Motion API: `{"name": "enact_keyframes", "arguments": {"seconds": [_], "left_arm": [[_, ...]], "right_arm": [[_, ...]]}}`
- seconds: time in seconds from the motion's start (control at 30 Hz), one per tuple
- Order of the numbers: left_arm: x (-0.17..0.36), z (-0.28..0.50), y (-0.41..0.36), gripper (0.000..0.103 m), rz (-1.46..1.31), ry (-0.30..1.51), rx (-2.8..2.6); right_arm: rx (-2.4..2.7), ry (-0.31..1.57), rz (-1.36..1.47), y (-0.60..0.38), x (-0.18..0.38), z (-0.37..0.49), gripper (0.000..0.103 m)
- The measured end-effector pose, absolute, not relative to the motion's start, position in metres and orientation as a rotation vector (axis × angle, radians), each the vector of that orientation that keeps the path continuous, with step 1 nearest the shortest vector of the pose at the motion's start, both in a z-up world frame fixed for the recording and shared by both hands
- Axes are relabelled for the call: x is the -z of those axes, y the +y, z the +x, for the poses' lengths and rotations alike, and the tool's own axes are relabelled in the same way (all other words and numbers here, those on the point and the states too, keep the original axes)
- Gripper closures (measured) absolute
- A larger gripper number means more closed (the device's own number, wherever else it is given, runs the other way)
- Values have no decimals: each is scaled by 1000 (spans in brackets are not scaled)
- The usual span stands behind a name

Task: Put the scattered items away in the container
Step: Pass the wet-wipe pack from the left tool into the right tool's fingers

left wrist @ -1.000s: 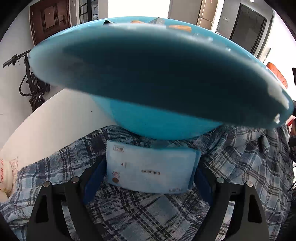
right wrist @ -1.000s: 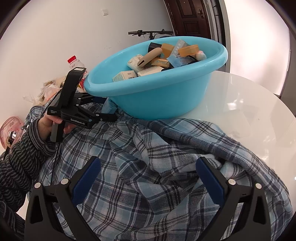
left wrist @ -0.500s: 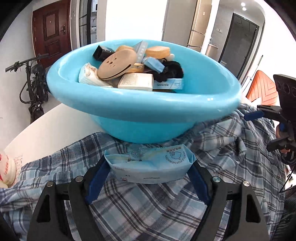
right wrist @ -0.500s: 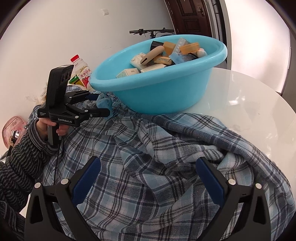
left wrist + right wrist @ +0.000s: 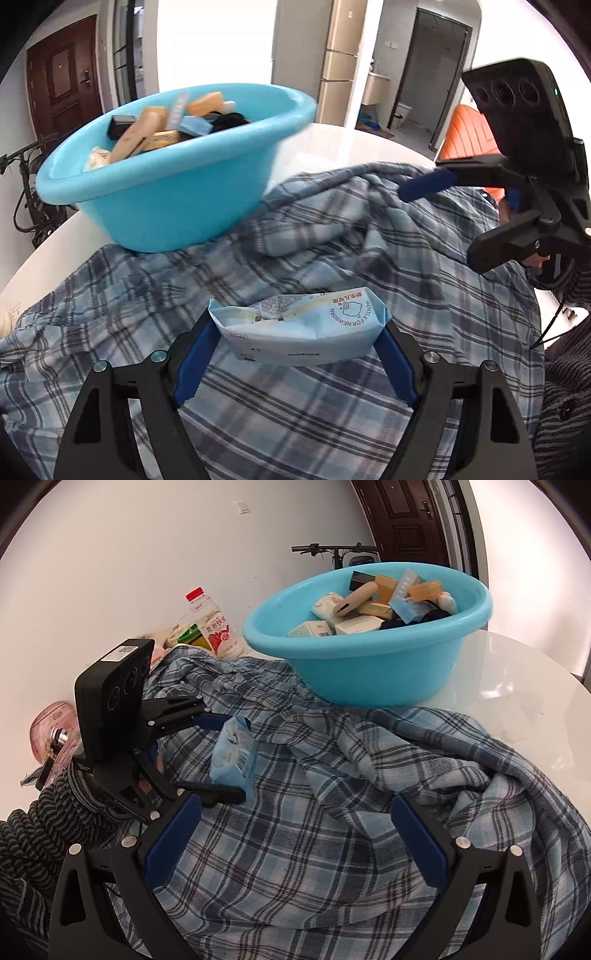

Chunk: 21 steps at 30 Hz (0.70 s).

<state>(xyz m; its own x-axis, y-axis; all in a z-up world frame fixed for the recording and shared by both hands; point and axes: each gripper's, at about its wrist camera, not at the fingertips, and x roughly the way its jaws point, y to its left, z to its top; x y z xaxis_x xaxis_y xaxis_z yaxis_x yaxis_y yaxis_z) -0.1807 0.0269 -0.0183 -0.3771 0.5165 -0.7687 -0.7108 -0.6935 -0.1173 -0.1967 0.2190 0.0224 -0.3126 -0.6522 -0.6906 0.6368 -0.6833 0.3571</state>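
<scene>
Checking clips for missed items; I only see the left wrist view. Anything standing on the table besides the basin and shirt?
Observer: Yes, a red-capped drink bottle stands near the wall, beside the blue basin.
Operator: Is the right gripper carrying anything?
Observer: No, it is open above the plaid shirt, nothing between its pads.
Operator: How is the wipes pack held?
Observer: The left gripper, jaws just closing, clamps it with one finger above the other.
</scene>
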Motion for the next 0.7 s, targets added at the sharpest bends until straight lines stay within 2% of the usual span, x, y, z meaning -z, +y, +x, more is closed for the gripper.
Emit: {"name": "enact_keyframes", "arguments": {"seconds": [0.17, 0.33, 0.43, 0.63, 0.67, 0.7], "left_arm": [[19, -165, 43, 20, -1032, 306, -2105], [17, -153, 54, 20, -1006, 309, -2095], [14, -147, 62, 20, -981, 337, -2084], [6, -138, 73, 20, -919, 366, -2081], [6, -138, 74, 19, -919, 369, -2079], [6, -138, 74, 19, -920, 370, -2077]], "right_arm": [[2031, -84, 1084, 217, -23, -187, 1], [1977, -48, 1110, 210, -17, -179, 25], [1946, -28, 1121, 205, -13, -174, 28], [1882, -109, 1173, 203, -2, -173, 29], [1877, -120, 1179, 204, -1, -174, 30], [1877, -121, 1180, 204, 0, -174, 40]]}}
